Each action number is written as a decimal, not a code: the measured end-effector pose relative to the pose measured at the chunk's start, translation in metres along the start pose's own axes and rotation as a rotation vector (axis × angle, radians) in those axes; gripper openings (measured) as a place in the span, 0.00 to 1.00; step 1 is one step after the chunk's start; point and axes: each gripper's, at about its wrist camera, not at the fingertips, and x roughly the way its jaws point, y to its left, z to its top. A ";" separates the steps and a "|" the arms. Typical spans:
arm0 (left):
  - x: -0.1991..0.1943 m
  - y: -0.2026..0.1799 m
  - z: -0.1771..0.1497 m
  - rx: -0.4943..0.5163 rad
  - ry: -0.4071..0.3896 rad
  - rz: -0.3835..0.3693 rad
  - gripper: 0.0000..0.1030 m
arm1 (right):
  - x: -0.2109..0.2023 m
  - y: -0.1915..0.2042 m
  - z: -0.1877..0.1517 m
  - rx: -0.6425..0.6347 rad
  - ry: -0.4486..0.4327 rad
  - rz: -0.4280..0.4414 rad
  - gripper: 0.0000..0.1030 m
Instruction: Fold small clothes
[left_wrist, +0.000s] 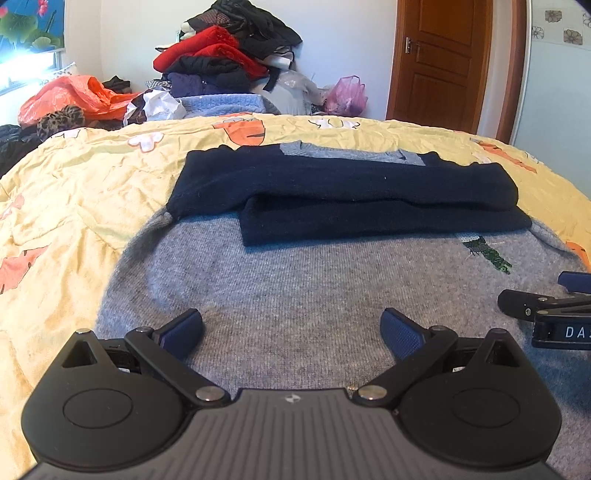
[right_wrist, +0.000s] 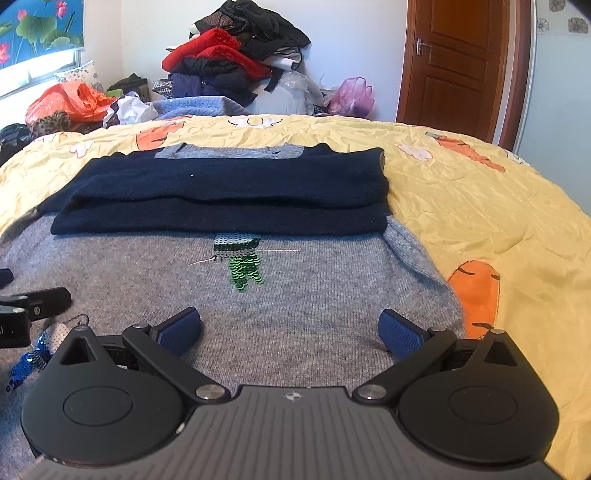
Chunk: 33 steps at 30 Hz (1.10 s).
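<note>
1. With both navy sleeves (right_wrist: 221, 206) already crossed over the chest, the grey knit sweater (right_wrist: 295, 295) lay flat on the bed, its collar at the far end and its hem nearest the cameras; that layout judged ready for a hem-to-collar fold.
2. The left gripper (left_wrist: 291, 334) hovered over the near left part of the grey body, jaws wide apart and holding nothing.
3. The right gripper (right_wrist: 290, 332) sat likewise over the near right part, jaws apart and empty, just short of the green sequin figure (right_wrist: 242, 264).
4. Spaced side by side, the two probably stood ready to pinch the hem.
5. The bed carried a crinkled yellow quilt (right_wrist: 480, 206) printed with carrots.
6. Beyond it rose a clothes pile (left_wrist: 229, 55), an orange bag (left_wrist: 70, 96), a pink bag (left_wrist: 347, 96) and a brown door (left_wrist: 439, 62).
</note>
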 end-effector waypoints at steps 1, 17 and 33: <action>0.000 0.000 0.000 0.001 0.000 0.001 1.00 | 0.000 -0.001 0.000 0.006 0.001 0.003 1.00; -0.009 -0.006 -0.004 0.031 0.012 0.042 1.00 | -0.022 -0.001 -0.019 0.029 0.004 -0.013 1.00; -0.038 -0.006 -0.032 -0.003 0.007 0.037 1.00 | -0.033 0.000 -0.021 0.040 0.034 -0.032 1.00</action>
